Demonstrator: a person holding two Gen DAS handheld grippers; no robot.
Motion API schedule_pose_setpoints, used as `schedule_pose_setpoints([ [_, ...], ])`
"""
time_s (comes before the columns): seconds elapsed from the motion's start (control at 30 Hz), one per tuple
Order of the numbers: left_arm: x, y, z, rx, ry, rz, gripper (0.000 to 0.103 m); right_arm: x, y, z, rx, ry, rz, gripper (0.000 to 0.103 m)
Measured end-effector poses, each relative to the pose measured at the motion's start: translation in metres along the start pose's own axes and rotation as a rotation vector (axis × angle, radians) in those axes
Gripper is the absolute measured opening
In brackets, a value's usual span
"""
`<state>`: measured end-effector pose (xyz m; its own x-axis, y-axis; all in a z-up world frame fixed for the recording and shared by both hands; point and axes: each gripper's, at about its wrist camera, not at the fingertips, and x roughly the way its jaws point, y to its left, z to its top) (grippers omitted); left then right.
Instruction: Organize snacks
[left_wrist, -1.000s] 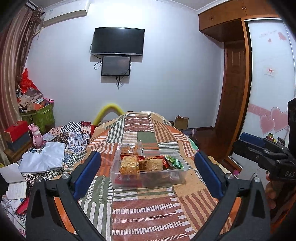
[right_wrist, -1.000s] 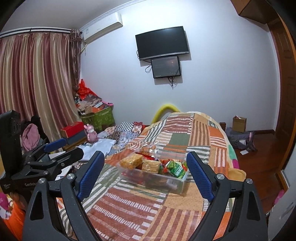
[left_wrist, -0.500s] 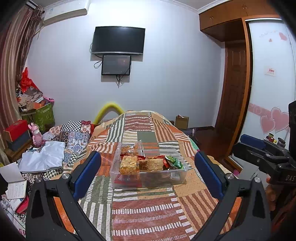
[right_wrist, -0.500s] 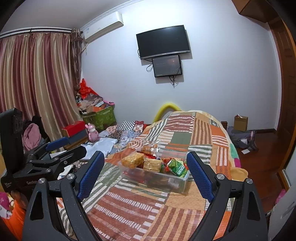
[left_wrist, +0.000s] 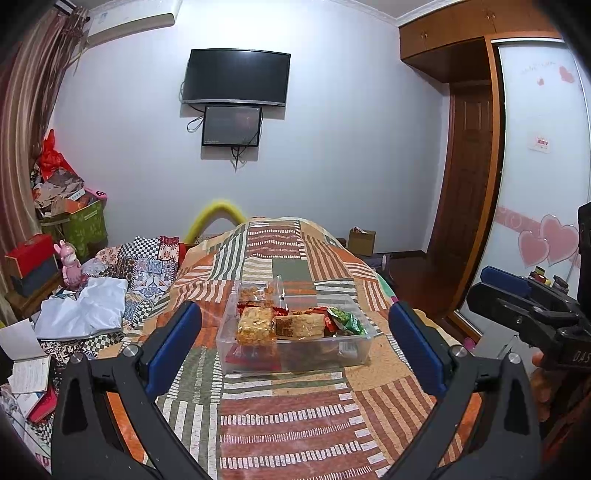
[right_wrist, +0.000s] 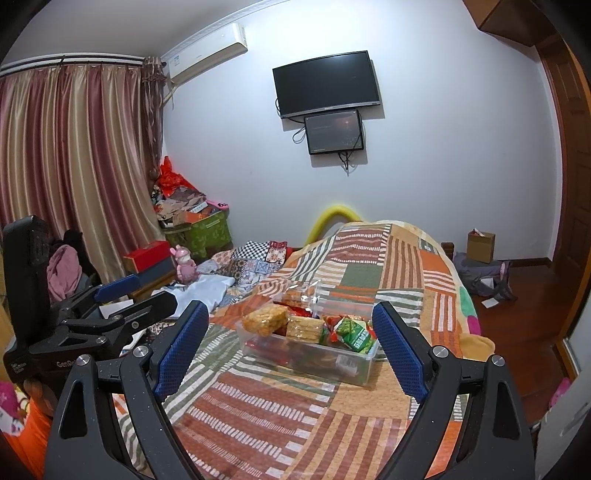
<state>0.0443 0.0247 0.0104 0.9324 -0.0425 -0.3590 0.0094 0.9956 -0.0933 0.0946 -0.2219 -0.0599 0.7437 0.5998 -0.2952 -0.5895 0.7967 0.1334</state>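
A clear plastic bin (left_wrist: 354, 352) (right_wrist: 364, 365) sits on a patchwork bedspread (left_wrist: 295, 417) (right_wrist: 258, 406). It holds several snack packs: an orange crispy pack (left_wrist: 255, 325) (right_wrist: 265, 319), a tan cracker pack (left_wrist: 300, 325) (right_wrist: 305, 328), a green bag (left_wrist: 345, 320) (right_wrist: 357, 334) and a clear bag at the back (left_wrist: 258, 291) (right_wrist: 299, 293). My left gripper (left_wrist: 295, 339) is open and empty, well back from the bin. My right gripper (right_wrist: 291, 339) is open and empty, also back from it. Each gripper shows in the other's view, the right one (left_wrist: 517, 306) and the left one (right_wrist: 118, 306).
Clothes and a white cloth (left_wrist: 85, 308) lie left of the bed. A pink toy (right_wrist: 184, 264), a red box (right_wrist: 147, 254) and a green storage box (right_wrist: 199, 230) stand by the curtains. A wardrobe (left_wrist: 535, 184) and wooden floor (right_wrist: 524, 314) are on the right.
Both grippers have drifted very slightly; the bin and snacks have not moved. Both stay open.
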Motion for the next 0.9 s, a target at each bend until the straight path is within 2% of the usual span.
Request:
schedule_pose_setpoints([
  [0.9,0.0002,-0.0003,0.0012,0.000,0.003,-0.009,0.102,0.0008,0.0003,0.0012,-0.001,0.000,-0.009,0.090],
])
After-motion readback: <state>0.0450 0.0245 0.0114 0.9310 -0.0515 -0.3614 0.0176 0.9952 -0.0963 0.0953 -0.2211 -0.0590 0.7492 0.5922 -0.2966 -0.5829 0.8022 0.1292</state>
